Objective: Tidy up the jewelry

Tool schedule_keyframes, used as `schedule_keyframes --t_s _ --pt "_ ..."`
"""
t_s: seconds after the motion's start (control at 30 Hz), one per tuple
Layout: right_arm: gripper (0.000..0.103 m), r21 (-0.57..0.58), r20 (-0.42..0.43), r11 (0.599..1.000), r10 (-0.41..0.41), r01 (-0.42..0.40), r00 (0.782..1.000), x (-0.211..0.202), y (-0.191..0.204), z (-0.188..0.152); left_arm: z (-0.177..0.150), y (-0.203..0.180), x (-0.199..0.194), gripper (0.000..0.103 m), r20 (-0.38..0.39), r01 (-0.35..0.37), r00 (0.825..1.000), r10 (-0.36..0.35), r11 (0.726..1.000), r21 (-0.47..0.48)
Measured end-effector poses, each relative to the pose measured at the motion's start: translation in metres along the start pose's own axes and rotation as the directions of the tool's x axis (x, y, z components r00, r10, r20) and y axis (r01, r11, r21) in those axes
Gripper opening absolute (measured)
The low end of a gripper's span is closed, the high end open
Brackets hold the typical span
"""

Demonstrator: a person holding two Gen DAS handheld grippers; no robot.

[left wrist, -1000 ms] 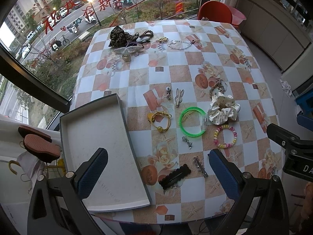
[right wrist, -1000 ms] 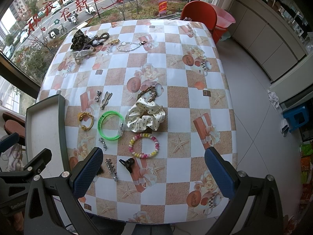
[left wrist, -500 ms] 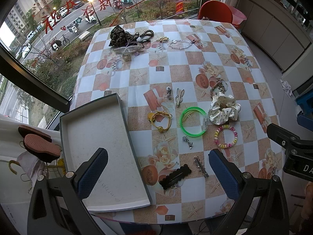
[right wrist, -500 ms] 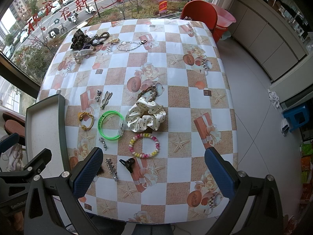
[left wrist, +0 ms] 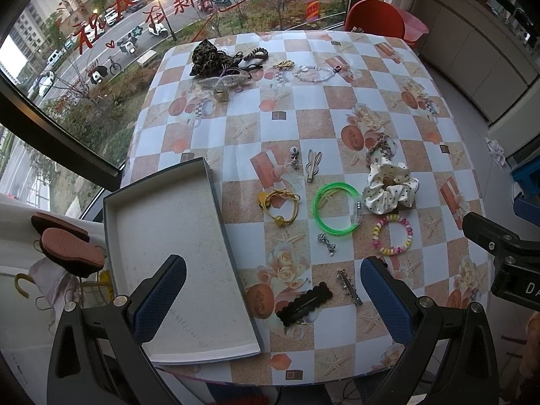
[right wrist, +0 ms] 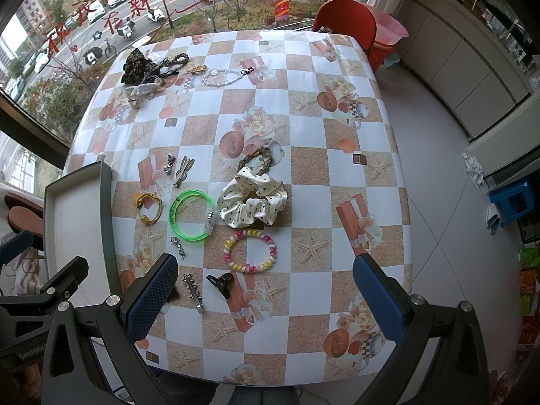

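An empty grey box lid [left wrist: 175, 253] lies at the table's front left; it also shows in the right wrist view [right wrist: 77, 222]. Jewelry lies near the front: a green bangle [left wrist: 335, 212] [right wrist: 190, 216], a white dotted scrunchie [left wrist: 389, 187] [right wrist: 253, 199], a pastel bead bracelet [left wrist: 393, 234] [right wrist: 249, 249], a yellow hair tie [left wrist: 280, 204] [right wrist: 148, 207], a black scalloped clip [left wrist: 303, 303], a silver barrette [left wrist: 349, 287] [right wrist: 193, 292] and a small black claw clip [right wrist: 221, 283]. My left gripper [left wrist: 270, 303] and right gripper [right wrist: 263, 297] are open, empty, above the front edge.
A second pile at the far left holds a leopard scrunchie [left wrist: 207, 59] [right wrist: 135, 65], a clear clip and a bead chain [left wrist: 317, 72] [right wrist: 227, 76]. A red chair [right wrist: 347, 25] stands behind the table. A window runs along the left. Shoes [left wrist: 67, 246] lie left of the box.
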State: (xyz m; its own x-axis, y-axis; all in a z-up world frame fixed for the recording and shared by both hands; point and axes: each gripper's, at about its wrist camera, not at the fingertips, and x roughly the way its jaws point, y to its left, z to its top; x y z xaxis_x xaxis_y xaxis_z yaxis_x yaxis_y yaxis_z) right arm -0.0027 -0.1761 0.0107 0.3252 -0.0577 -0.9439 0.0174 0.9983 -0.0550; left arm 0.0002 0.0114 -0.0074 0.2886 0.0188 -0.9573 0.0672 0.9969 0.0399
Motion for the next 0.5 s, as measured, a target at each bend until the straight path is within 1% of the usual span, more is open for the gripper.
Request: schedule_keyframes --t_s 0.43,0.5 --pt "0.103 0.024 -0.025 1.000 0.008 -0.008 1.000 0.007 -0.001 -0.008 0.005 0.001 0.012 0.103 -0.047 -0.007 0.999 0.006 1.000 -0.016" --pt "0.103 0.032 -0.037 0.999 0.012 -0.010 0.999 0.012 -0.006 -0.003 0.006 0.003 0.015 0.103 -0.052 -0.008 0.999 0.007 1.000 -0.021"
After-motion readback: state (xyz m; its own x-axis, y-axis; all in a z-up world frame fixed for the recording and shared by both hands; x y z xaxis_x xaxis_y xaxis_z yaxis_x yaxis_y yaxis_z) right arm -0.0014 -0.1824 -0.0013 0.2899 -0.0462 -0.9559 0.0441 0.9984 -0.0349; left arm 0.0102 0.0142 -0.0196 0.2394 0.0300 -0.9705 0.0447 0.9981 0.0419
